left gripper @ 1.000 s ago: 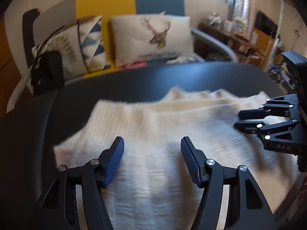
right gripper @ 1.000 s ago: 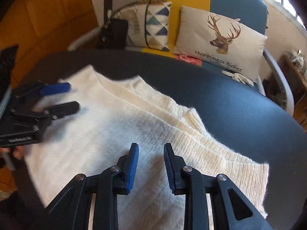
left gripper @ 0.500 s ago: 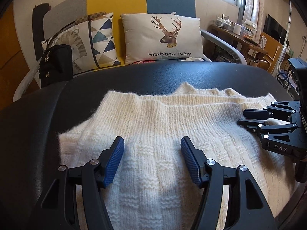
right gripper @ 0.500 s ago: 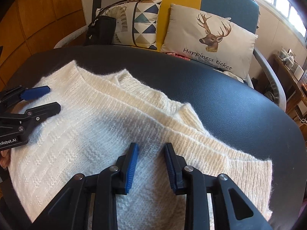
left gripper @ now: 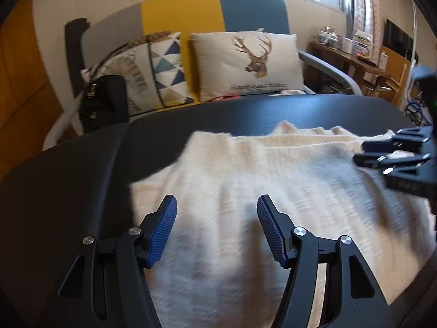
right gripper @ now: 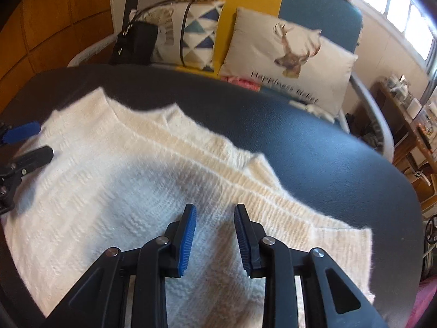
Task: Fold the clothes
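A cream knit sweater point(left gripper: 273, 177) lies folded flat on the dark table point(left gripper: 68, 177). My left gripper point(left gripper: 217, 210) hovers open over its left part, near the left edge, with nothing between the blue pads. The right gripper point(left gripper: 360, 153) reaches in over the garment's right end. In the right wrist view the sweater point(right gripper: 123, 177) spreads below my right gripper point(right gripper: 214, 218), whose jaws stand narrowly apart with no fabric pinched between them. The left gripper point(right gripper: 45, 140) shows at that view's left edge, over the sweater's far end.
Behind the table point(right gripper: 314, 150) stands a sofa point(left gripper: 245, 5) with a deer cushion point(left gripper: 245, 63), a triangle-pattern cushion point(left gripper: 166, 68) and a black bag point(left gripper: 101, 101). A wooden shelf with small items point(left gripper: 352, 54) is at the right.
My left gripper has shifted left toward the sweater's left edge and tipped up a little. The right gripper has stayed about where it was. Neither jaw gap has changed.
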The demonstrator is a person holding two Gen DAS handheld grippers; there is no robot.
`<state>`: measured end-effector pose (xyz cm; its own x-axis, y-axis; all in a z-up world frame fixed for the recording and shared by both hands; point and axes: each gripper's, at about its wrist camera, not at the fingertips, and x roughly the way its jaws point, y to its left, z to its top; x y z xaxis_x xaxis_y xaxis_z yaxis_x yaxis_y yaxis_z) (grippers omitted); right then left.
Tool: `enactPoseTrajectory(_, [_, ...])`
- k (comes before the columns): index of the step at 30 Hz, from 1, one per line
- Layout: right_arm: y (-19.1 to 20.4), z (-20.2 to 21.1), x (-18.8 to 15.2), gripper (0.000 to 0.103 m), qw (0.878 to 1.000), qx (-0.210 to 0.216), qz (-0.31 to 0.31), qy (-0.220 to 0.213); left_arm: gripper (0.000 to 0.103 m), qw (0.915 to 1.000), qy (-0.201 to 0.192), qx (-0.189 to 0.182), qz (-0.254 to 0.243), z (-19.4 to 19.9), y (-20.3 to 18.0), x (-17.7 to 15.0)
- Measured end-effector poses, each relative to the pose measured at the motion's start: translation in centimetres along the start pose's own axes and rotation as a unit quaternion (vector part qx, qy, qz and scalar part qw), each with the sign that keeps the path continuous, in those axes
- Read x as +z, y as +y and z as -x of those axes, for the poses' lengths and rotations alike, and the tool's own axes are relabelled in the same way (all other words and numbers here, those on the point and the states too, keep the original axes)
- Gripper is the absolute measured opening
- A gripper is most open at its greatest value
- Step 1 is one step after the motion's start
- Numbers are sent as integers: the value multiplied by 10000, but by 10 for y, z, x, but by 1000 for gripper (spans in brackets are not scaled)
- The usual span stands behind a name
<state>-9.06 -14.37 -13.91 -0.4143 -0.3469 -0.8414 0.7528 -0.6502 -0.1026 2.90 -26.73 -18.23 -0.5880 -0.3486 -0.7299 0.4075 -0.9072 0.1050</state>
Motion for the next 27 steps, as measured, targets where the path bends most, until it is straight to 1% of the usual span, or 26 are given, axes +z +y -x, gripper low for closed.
enactPoseTrajectory(1, [5, 6, -1, 29, 9999, 123, 30, -91, 65, 9999, 41, 94, -2, -2, 3, -6])
enactPoseTrajectory(2, [10, 10, -2, 29, 9996, 213, 86, -146, 65, 9999, 102, 89, 15, -7, 6, -12])
enactPoseTrajectory(3, [17, 8, -4, 29, 9994, 239, 196, -133, 68, 10000, 57, 30, 68, -12, 10, -19])
enactPoseTrajectory(4, [24, 7, -6, 29, 9991, 265, 305, -119, 74, 9999, -34, 17, 133, -12, 14, -21])
enactPoseTrajectory(5, [31, 4, -8, 29, 9988, 255, 408, -73, 75, 9997, -38, -50, 252, -8, 17, -21])
enactPoseTrajectory(7, [33, -11, -10, 29, 9988, 114, 479, 23, 75, 9986, -46, -182, 488, -2, 25, -20])
enactPoseTrajectory(9, [27, -18, -8, 30, 9993, 68, 356, 51, 75, 9969, -55, -314, 724, 5, 33, -19])
enactPoseTrajectory(10, [23, -16, -5, 30, 9997, 95, 202, 39, 75, 9959, -85, -371, 817, 10, 37, -19])
enactPoseTrajectory(11, [21, -12, -2, 30, 9998, 148, 104, -5, 75, 9954, -197, -414, 836, 19, 39, -23])
enactPoseTrajectory(12, [24, -7, 0, 30, 9995, 256, 117, -114, 75, 9948, -316, -490, 841, 30, 40, -29])
enactPoseTrajectory(14, [30, 3, 5, 30, 9983, 469, 174, -294, 75, 9943, -388, -591, 794, 42, 42, -39])
enactPoseTrajectory(17, [51, -3, 10, 30, 9958, 745, 466, -252, 75, 9948, -231, -675, 721, 44, 41, -58])
enactPoseTrajectory(18, [57, -12, 12, 30, 9955, 774, 529, -148, 75, 9957, -49, -621, 687, 37, 40, -66])
enactPoseTrajectory(19, [63, -22, 13, 30, 9954, 756, 583, -36, 75, 9959, 59, -583, 689, 32, 40, -71])
enactPoseTrajectory(21, [71, -45, 15, 30, 9964, 526, 652, 147, 79, 9950, 178, -548, 820, 27, 44, -75])
enactPoseTrajectory(23, [72, -55, 18, 31, 9972, 284, 693, -15, 79, 9897, 248, -728, 1208, 25, 56, -76])
enactPoseTrajectory(24, [71, -57, 20, 31, 9977, 232, 633, -29, 79, 9872, 273, -793, 1355, 25, 61, -76])
enactPoseTrajectory(26, [69, -55, 20, 31, 9982, 195, 560, -40, 78, 9869, 261, -794, 1381, 29, 64, -78])
enactPoseTrajectory(27, [69, -50, 20, 31, 9979, 321, 552, -72, 78, 9870, 231, -838, 1354, 34, 65, -78])
